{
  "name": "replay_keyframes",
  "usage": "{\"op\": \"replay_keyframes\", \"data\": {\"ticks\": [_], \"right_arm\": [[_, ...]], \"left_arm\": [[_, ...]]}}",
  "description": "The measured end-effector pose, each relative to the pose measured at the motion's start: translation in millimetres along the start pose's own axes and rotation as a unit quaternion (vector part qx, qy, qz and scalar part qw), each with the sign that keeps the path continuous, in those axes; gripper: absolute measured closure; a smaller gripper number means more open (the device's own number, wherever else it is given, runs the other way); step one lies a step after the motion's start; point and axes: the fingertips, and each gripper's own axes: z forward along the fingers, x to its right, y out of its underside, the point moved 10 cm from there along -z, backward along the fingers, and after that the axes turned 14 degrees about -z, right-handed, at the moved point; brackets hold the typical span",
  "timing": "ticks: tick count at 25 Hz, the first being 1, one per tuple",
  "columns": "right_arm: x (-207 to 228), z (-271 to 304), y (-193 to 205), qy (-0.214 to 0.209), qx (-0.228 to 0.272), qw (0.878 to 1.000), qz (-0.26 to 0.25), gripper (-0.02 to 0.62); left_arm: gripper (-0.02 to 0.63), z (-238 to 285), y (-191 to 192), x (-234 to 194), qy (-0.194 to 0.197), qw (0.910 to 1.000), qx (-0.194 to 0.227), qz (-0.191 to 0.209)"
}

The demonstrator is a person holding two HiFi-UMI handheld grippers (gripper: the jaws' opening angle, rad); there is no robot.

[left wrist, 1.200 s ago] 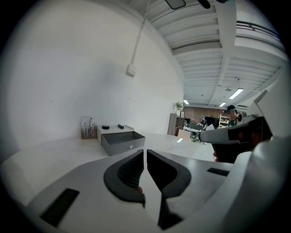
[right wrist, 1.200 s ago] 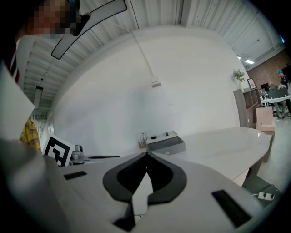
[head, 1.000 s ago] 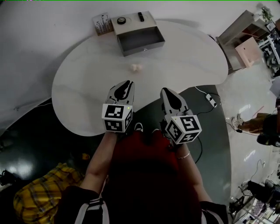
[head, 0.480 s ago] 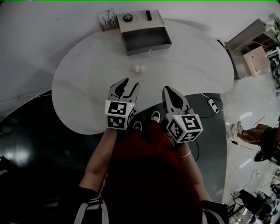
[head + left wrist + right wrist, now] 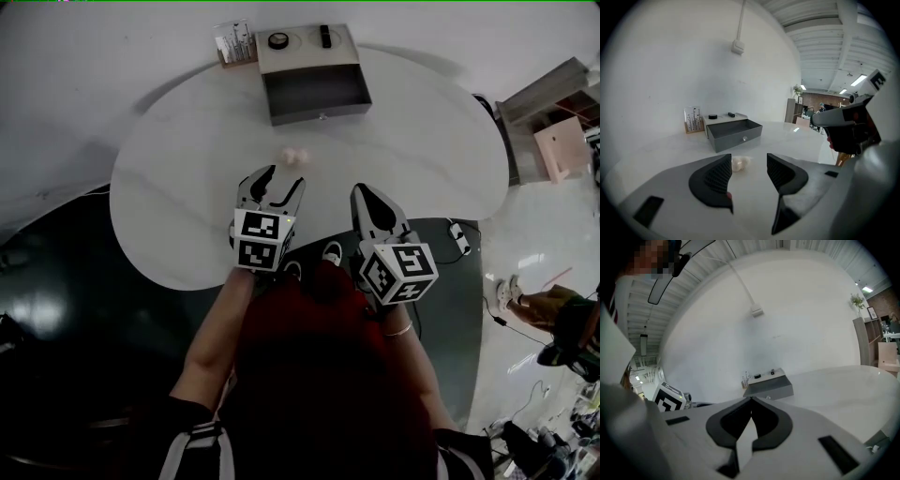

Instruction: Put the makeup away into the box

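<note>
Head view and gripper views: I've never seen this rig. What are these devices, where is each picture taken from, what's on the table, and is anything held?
A person holds a two-jaw gripper in each hand; the marker cubes belong to them. The top-down picture comes from a head camera, the other two from cameras on the grippers. The left gripper has just been opening its jaws and holds nothing; the right gripper is shut, empty. On the white table: a pale lump ahead of the left gripper, an open grey box, two dark items on its top.
</note>
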Motion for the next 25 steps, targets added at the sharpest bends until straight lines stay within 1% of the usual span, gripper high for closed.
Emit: {"op": "replay_keyframes", "data": {"ticks": [9,18,25], "right_arm": [[29,10,4,-0.007,-0.011,1.0,0.007,0.58],[43,23,7,-0.018,-0.024,0.999,0.016,0.58],[50,31,11,-0.024,-0.031,0.999,0.019,0.58]], "left_arm": [[0.374,28,2,-4,-0.039,0.9989,-0.017,-0.017],[0.373,50,-7,-10,-0.052,0.9979,-0.028,-0.024],[0.373,67,-8,-11,-0.063,0.9963,-0.058,-0.001]]}}
